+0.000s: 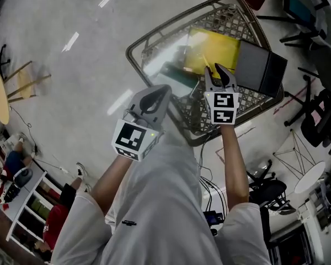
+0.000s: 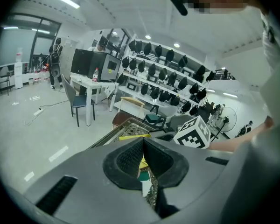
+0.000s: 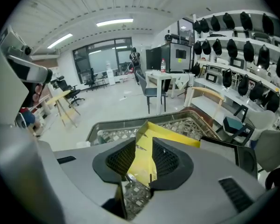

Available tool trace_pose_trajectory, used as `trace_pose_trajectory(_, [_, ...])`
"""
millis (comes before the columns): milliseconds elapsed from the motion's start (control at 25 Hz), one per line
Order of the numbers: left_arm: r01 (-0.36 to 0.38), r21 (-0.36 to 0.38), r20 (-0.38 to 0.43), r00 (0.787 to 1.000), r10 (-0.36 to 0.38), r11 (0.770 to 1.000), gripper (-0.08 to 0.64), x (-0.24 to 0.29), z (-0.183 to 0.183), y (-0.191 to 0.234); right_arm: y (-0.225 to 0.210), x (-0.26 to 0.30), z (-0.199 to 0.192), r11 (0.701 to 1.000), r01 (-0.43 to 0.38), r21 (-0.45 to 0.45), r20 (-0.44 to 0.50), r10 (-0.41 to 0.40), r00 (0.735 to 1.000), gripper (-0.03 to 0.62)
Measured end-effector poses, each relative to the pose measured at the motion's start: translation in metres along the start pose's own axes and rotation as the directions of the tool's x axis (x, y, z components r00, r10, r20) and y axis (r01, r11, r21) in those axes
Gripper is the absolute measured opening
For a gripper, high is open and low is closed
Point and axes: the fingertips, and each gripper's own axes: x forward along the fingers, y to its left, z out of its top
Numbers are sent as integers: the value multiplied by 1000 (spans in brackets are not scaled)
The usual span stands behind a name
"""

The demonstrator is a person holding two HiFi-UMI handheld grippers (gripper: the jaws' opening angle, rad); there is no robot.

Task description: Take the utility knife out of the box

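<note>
Right tongs [image 1: 216, 70]: the two sides stand wide apart with nothing in them, and we see the yellow box [image 1: 212, 48] through the gap
Left tongs [image 1: 163, 89]: the tips are together and hold nothing
Yellow box: it lies on the woven desk [image 1: 154, 35], with a dark grey box [image 1: 259, 68] right beside it
Utility knife: we cannot see it, but we think it is inside the yellow box
Which way: the yellow box is just ahead of the right tongs and a little lower
Nearer hand: the right one, because the left tongs hang back by the near edge of the desk
Next move: we think the right tongs should go forward and down into the yellow box
</note>
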Motion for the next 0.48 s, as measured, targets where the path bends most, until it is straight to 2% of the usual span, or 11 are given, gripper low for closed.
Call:
trace_pose_trajectory(200, [-2,-28,-16,1000,1,1000,3,15,-19,13,-1,41,-30,998,-32,-58,-129,24,991,101])
trace_pose_trajectory(480, [6,-52,-45,999,-8,999,3,28,-43,22,0,82,-77,991,-84,-102,-322,47,945,101])
